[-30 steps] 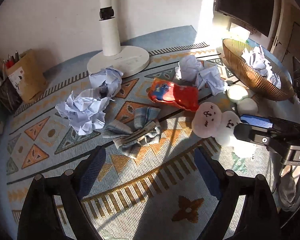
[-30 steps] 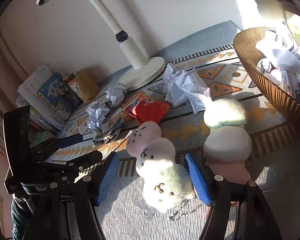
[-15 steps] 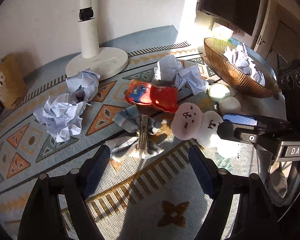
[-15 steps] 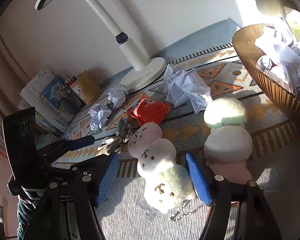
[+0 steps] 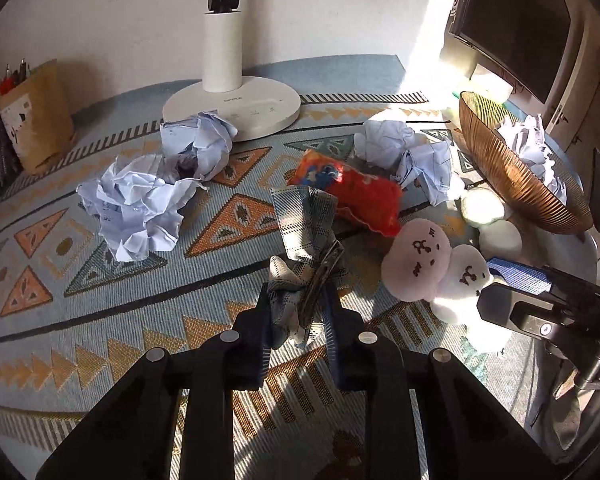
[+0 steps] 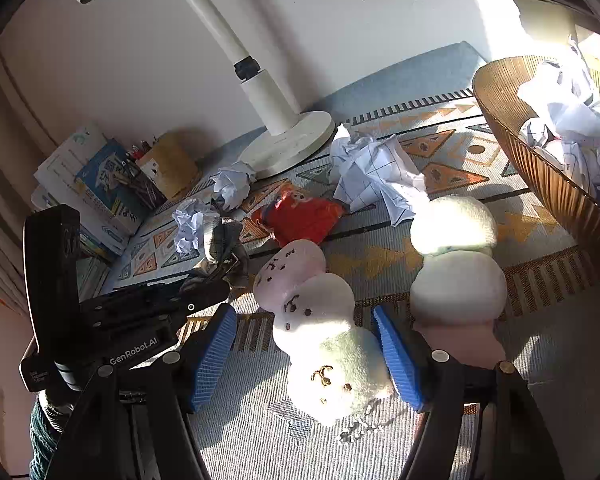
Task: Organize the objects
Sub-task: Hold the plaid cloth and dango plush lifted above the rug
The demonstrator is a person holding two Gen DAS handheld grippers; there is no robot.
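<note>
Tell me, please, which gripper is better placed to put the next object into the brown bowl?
Probably the left. The left gripper is shut on the plaid hair bow, so it could carry now. The right gripper only straddles the plush toy, jaws opening, though it is nearer the brown bowl.

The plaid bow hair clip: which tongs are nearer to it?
Left. The left tongs are shut on the plaid bow hair clip; the right tongs, opening, straddle the plush toy beside it.
</note>
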